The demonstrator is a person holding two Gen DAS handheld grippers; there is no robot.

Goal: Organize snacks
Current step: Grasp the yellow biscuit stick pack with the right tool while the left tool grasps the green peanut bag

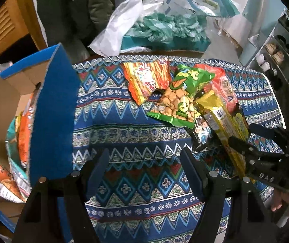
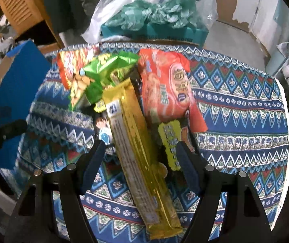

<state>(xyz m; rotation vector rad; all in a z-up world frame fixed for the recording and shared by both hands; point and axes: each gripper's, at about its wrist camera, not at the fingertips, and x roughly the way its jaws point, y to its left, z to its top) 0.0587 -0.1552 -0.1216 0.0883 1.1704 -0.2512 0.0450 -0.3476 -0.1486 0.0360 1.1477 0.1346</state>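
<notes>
Jaws on the right gripper (image 2: 140,149) are spread apart, straddling the long gold snack pack (image 2: 136,147) without pinching it; left gripper (image 1: 144,158) is gaped too, nothing between but patterned cloth (image 1: 136,125). That glossy gold pack lies lengthwise on the surface, resting partly on a crinkly red bag (image 2: 164,89) and a small yellow packet (image 2: 169,141); a shiny green peanut bag (image 1: 181,95) and an orange foil bag (image 1: 146,79) crowd just behind it. Off to the left sits a blue cardboard box (image 1: 51,109) with a few foil bags inside (image 1: 25,133); its tall stiff flap stands between the pile and the box opening.
</notes>
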